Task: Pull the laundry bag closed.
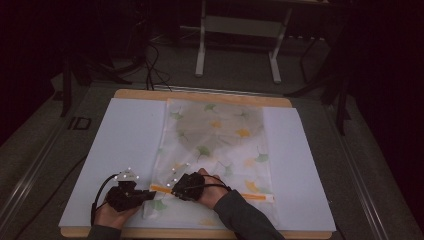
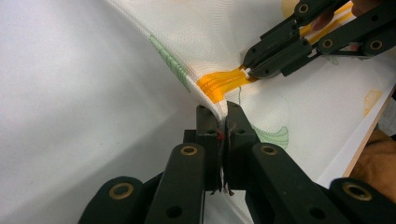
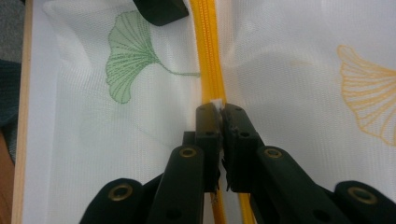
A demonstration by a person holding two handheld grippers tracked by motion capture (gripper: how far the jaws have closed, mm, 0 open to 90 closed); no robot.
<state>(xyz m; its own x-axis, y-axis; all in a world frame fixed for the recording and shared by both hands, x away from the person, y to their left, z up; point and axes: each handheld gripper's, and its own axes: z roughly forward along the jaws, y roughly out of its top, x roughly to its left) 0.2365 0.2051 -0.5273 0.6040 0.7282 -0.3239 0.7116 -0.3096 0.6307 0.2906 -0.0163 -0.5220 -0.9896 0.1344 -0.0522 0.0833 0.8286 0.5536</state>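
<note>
A white mesh bag point(image 1: 215, 150) printed with green and yellow leaves is lying flat on a white sheet point(image 1: 125, 145) that is covering a wooden table point(image 1: 200, 95), and both grippers are working at its near end, close to the person's edge of the table. An orange zipper point(image 1: 165, 189) is running across that end of the bag. The left gripper point(image 1: 145, 195) is sitting at the bag's near left corner, and in the left gripper view its jaws are standing pressed together, pinching the fabric edge of the bag point(image 2: 280, 107) just beside the end of the zipper point(image 2: 219, 84); the cloth is rising in a fold from that pinch. The right gripper point(image 1: 172, 186) is lying just to the right of it, over the zipper, with the person's hand point(image 1: 210, 192) and dark sleeve point(image 1: 245, 215) coming in from the bottom. In the right gripper view its jaws are nearly closed on a small white tab point(image 3: 217, 101) on the zipper point(image 3: 208, 46), which looks like the zipper pull, though it is too small to be sure. The same view is showing a green leaf print point(image 3: 126, 60) to one side of the zipper and a yellow one point(image 3: 369, 93) to the other. The two grippers are close together but not touching. Beyond the table, the legs of a white stand point(image 1: 237, 45) are standing on the dark floor.
</note>
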